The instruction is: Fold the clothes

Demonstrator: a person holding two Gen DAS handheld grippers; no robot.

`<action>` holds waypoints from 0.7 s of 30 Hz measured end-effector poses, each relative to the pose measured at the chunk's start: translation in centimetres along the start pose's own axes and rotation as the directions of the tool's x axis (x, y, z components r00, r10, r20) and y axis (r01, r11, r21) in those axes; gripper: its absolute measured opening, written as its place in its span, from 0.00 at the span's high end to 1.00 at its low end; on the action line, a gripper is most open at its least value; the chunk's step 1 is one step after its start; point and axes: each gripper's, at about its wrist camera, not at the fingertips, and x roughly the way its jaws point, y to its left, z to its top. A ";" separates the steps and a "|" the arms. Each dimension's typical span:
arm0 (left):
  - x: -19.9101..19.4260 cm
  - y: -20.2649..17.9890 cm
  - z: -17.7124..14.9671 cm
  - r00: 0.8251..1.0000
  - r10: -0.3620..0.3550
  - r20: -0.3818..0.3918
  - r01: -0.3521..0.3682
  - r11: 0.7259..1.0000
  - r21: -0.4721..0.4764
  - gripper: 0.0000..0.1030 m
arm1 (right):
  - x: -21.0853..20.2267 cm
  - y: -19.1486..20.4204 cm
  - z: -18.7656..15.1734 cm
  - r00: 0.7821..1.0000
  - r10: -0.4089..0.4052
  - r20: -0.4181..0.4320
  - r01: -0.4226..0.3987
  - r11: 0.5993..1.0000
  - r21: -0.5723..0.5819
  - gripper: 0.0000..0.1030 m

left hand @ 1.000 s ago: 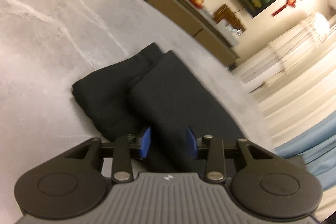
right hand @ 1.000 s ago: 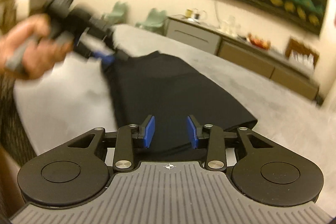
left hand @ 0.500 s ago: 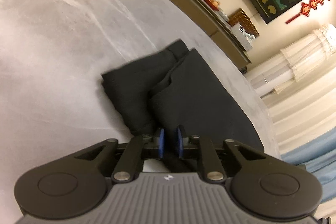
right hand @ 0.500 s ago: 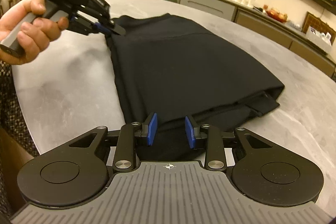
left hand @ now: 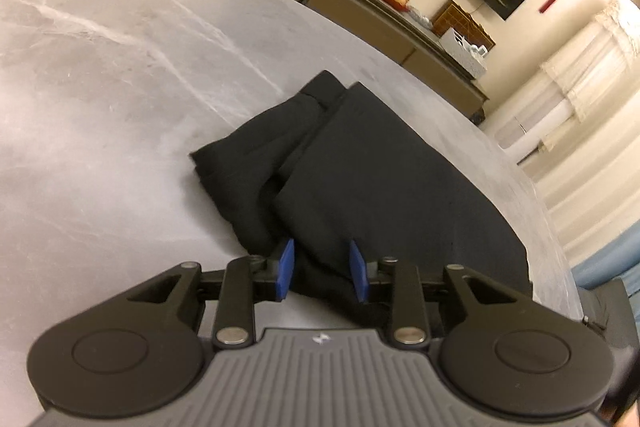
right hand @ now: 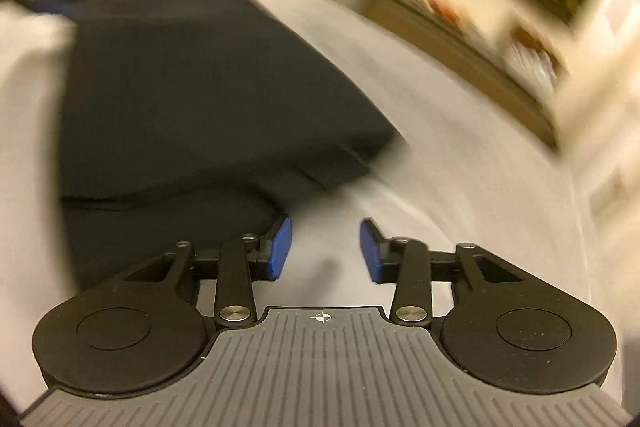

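**Desk:** What are the tongs doing right now?

**Operator:** I am holding the left gripper point(left hand: 322, 275) low at the near edge of the black garment point(left hand: 384, 183), its blue pads standing apart with cloth lying between them and nothing pinched. I am carrying the right gripper point(right hand: 326, 253) just off the garment's point(right hand: 192, 99) near right corner, jaws spread wide over bare tabletop and gripping nothing. That view is smearing with motion, so I am reading little else from it.

**Desk:** And the garment itself?

**Operator:** It is lying folded on the grey marble table point(left hand: 120, 75), one layer overlapping another, a loose flap sticking out on the side away from the sideboard point(left hand: 360, 11).

**Desk:** How are you handling this step?

**Operator:** As I judge it, I am releasing after a fold. I am aiming to back both tools off level, so no pad drags the top layer, and to press the bulging flap flat before any further fold.

**Desk:** Your count?

**Operator:** I am counting two grippers, one garment, one table, one sideboard.
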 end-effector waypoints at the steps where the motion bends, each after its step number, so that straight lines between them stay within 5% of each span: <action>1: -0.5 0.0 -0.1 1.000 0.004 0.000 -0.004 1.000 0.000 0.71 | -0.5 -1.6 0.1 1.000 0.010 0.008 -0.011 0.997 0.074 0.59; 5: -2.5 0.3 0.4 0.996 0.040 0.082 -0.040 0.999 0.002 0.72 | -4.1 -1.7 0.6 0.984 0.133 0.120 -0.153 0.973 0.171 0.52; 9: -3.0 0.7 0.9 0.995 0.030 0.100 -0.029 1.000 -0.008 0.72 | -6.4 5.3 1.1 0.942 0.295 0.161 -0.289 0.956 -0.057 0.39; 12: -2.3 0.6 0.7 0.997 0.044 0.070 -0.044 0.999 -0.007 0.72 | -5.0 8.9 0.5 0.961 0.269 0.066 -0.246 0.937 -0.248 0.55; 14: -2.0 0.5 0.6 0.998 0.042 0.056 -0.042 0.999 0.000 0.72 | -4.3 7.7 0.7 0.968 0.247 0.047 -0.226 0.936 -0.271 0.66; 18: -2.6 -0.8 0.4 0.997 -0.026 0.068 0.023 0.999 0.041 0.72 | -2.2 3.1 0.4 0.997 0.073 0.007 -0.067 0.948 -0.312 0.70; 21: -2.8 -2.2 0.0 0.996 -0.066 0.067 0.061 0.996 0.065 0.72 | -0.7 1.6 1.1 0.996 0.094 -0.010 -0.093 0.969 -0.227 0.72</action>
